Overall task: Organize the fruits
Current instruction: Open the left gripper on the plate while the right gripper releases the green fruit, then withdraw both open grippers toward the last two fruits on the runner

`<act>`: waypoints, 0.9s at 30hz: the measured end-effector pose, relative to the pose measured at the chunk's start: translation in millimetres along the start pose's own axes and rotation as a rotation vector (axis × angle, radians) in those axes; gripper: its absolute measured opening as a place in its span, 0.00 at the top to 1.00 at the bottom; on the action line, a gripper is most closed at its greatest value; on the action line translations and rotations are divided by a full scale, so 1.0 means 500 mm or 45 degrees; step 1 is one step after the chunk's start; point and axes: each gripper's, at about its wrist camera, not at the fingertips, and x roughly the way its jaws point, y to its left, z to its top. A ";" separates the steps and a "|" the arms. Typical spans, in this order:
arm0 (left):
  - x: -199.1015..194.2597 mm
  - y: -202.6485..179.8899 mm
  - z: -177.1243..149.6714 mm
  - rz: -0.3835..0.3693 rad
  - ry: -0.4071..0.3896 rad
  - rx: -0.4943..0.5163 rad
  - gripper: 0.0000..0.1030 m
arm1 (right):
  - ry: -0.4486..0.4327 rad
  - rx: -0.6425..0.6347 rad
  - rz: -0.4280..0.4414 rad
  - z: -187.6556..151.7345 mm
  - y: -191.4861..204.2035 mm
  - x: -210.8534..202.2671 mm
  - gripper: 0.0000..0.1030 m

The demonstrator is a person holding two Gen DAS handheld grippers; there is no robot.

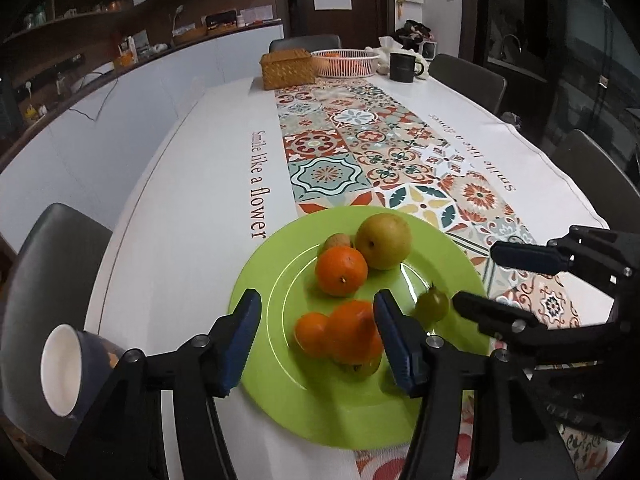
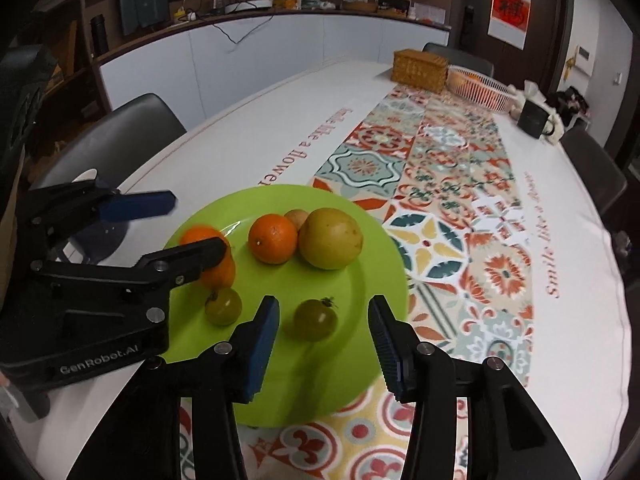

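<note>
— Where's the fruit?
— On the green plate (image 2: 384, 264). My right gripper (image 2: 324, 340), jaws apart, brackets a green tomato (image 2: 316, 319).
— And your left?
— My left gripper (image 1: 316, 340), jaws apart around blurred oranges (image 1: 340, 334); only that view shows the white bowl (image 1: 64, 368).

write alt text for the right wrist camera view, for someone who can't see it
A green plate on a patterned table runner holds two oranges, a pear and two green tomatoes. The right gripper hangs open around the nearer tomato without touching it. The left gripper, also open, reaches in from the left over one orange.
</note>
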 end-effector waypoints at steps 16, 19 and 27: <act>-0.183 -0.076 -0.063 0.087 -0.155 0.014 0.26 | -0.181 0.058 -0.040 -0.086 -0.026 -0.178 0.47; -0.218 -0.092 -0.071 0.080 -0.193 0.019 0.21 | -0.223 0.054 -0.054 -0.100 -0.032 -0.215 0.42; -0.299 -0.140 -0.091 0.056 -0.275 0.015 0.16 | -0.307 0.029 -0.069 -0.137 -0.040 -0.301 0.37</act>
